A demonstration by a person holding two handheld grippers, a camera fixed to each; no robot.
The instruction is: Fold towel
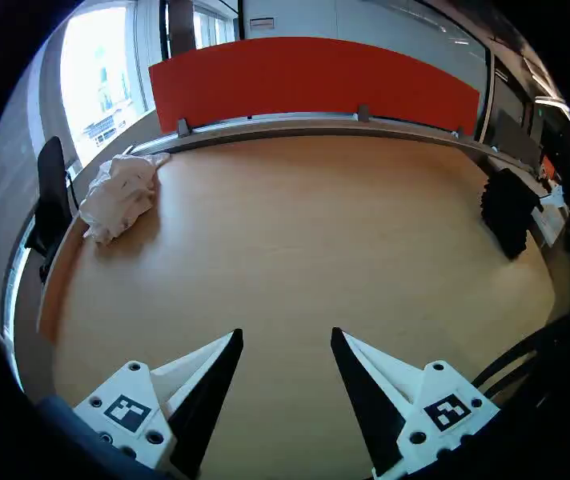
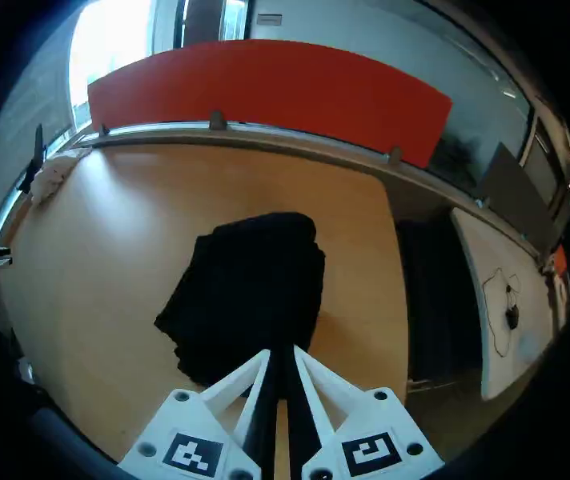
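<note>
Ahead, soft layered black towel (image 2: pixel 245 296) by closed-up right tool (image 2: pixel 282 352); left tool (image 1: pixel 285 336) apart

A wooden worktop (image 1: pixel 301 240) meets a red partition (image 1: pixel 309 80) at its far edge. A black chair (image 1: pixel 51 200) stands near the bright window (image 1: pixel 97 88). A white table (image 2: pixel 501 304) stands alongside.

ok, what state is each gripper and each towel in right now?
left gripper: open, fingers wide apart, nothing between them, over bare table.
right gripper: shut, tips together at the near edge of the black towel; can't tell if cloth is pinched.
black towel: loosely bunched on the table, layered edges, not neatly folded.
white towel: crumpled heap at the table's far corner.
</note>
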